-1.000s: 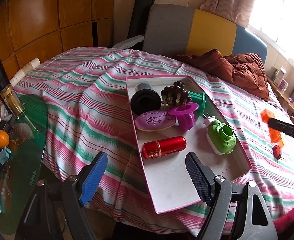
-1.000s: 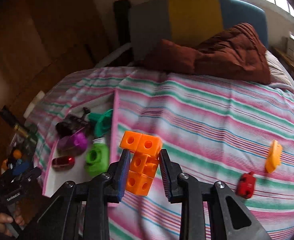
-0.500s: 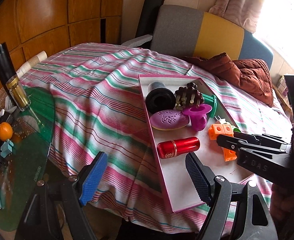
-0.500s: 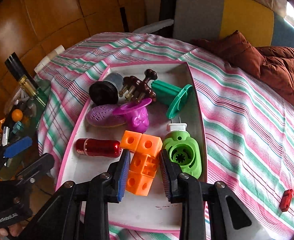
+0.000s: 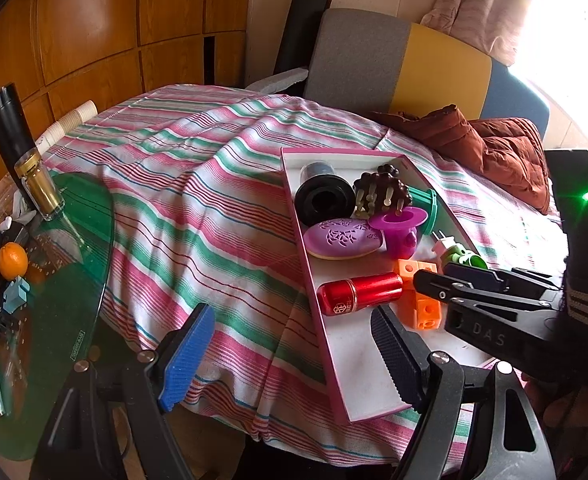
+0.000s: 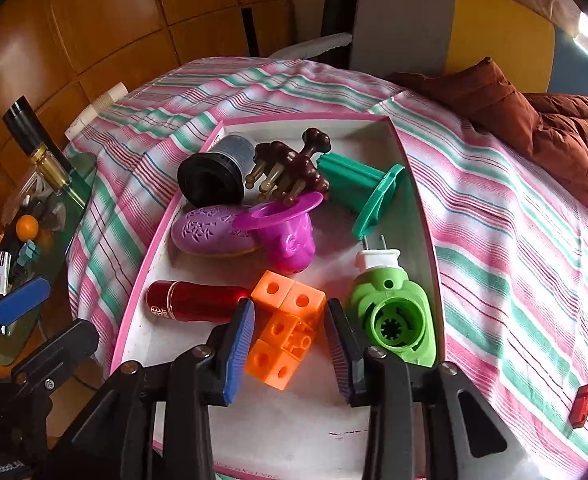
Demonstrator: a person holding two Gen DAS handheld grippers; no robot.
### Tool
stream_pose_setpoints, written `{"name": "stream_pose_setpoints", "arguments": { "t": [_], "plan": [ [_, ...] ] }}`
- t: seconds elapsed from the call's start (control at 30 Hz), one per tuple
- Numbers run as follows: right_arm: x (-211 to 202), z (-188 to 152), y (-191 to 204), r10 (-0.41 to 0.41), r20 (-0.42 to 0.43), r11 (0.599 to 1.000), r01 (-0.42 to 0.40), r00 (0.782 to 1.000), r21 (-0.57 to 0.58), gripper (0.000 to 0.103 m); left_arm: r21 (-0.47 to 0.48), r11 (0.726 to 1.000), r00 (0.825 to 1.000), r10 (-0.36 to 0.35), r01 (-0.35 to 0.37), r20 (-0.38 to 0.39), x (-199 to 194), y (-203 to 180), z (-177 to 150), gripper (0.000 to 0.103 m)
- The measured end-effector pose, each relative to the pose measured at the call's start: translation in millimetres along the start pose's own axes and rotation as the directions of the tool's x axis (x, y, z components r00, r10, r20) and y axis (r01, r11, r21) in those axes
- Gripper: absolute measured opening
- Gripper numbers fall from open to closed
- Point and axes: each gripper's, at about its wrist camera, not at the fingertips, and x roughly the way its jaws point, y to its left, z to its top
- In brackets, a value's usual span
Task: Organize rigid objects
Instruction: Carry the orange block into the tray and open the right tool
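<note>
Right wrist view, lower centre: right gripper [image 6: 288, 344] stands spread around orange cube block [image 6: 284, 332] (pads seemingly apart from it), probably light, stiff, slick-sided plastic best pinched across flat faces.

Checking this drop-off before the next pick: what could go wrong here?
The right gripper stands open around the orange block cluster in the pink tray; pulling back could snag and drag it. The red cylinder and green plug-in device sit close on either side and could get knocked.
</note>
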Motion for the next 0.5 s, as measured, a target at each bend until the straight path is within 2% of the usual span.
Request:
{"name": "stream_pose_setpoints", "arguments": {
  "t": [0.5],
  "plan": [
    [-28,-3,-3,0.002,0.084,1.000,-0.003,0.996,0.003,0.036,0.026,1.000,1.000,0.008,-0.008,0.000,-2,-8,-2,0.081]
  ]
}}
